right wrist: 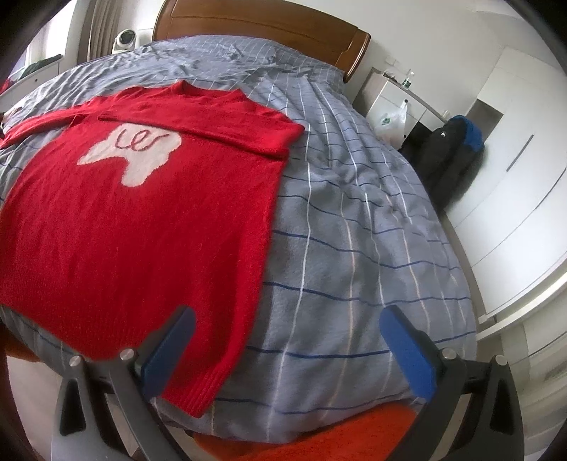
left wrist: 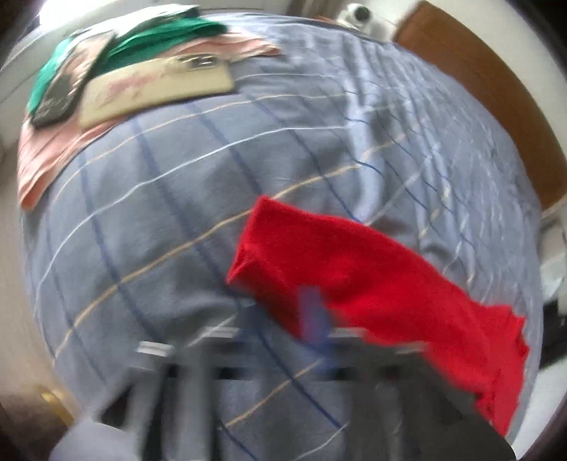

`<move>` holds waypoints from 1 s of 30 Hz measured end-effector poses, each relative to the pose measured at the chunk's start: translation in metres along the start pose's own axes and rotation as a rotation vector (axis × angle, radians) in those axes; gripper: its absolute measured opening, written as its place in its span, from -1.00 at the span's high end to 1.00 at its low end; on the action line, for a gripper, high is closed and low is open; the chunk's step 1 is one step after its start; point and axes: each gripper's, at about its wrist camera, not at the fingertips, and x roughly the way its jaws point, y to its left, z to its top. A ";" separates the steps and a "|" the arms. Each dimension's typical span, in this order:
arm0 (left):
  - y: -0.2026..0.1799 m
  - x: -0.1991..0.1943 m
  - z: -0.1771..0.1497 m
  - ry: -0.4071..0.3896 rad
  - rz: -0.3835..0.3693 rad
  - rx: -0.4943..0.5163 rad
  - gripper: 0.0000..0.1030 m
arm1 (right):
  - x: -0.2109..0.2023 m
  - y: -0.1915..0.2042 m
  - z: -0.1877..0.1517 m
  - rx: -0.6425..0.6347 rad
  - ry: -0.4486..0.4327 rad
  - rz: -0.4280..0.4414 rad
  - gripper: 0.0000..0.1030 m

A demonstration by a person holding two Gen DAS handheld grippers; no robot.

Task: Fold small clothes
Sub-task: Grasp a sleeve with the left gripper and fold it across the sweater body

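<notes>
Left claw (left wrist: 313, 319) is pinched closed on the cuff end of a red knit sleeve (left wrist: 354, 269), though its view is smeared with blur, so the blue pads (left wrist: 312, 312) only read as one narrow streak right at the fabric's edge. Right claw (right wrist: 288, 333) is wide open with nothing between its blue fingers (right wrist: 407, 351); it hangs over the near edge of the bed, one finger above the hem of the red knit sweater with a white tooth-shaped patch (right wrist: 117, 220). That sweater lies flat, front up, on the left part of the blue-grey checked duvet (right wrist: 354, 230), collar toward the brown wooden headboard (right wrist: 262, 25), and one sleeve is folded across the chest just under the collar. In the left claw's view, a small stack sits at the far left corner of the bed: a green folded garment (left wrist: 159, 42) on top of a pink folded one (left wrist: 46, 159), with a cream item with pink lettering (left wrist: 156, 88) and a dark flat item (left wrist: 60, 99) lying on them. Past the bed's right edge I can see a black and blue backpack (right wrist: 446, 152) against white cabinets (right wrist: 514, 159). Some orange-red fabric (right wrist: 319, 439) shows below the bed's near edge, between the right claw's arms.
</notes>
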 end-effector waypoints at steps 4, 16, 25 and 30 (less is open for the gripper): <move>-0.026 -0.036 0.004 -0.129 0.027 0.072 0.94 | 0.006 0.001 -0.003 0.012 0.004 0.024 -0.99; -0.318 -0.191 -0.135 -0.431 -0.277 0.786 0.94 | 0.008 -0.013 -0.017 0.081 -0.026 0.050 -0.99; -0.402 -0.118 -0.320 -0.216 -0.299 1.143 -0.04 | 0.005 -0.029 -0.034 0.138 -0.033 0.030 -0.99; -0.341 -0.098 -0.344 -0.135 -0.284 1.227 -0.16 | 0.007 -0.042 -0.038 0.190 -0.039 0.040 -0.99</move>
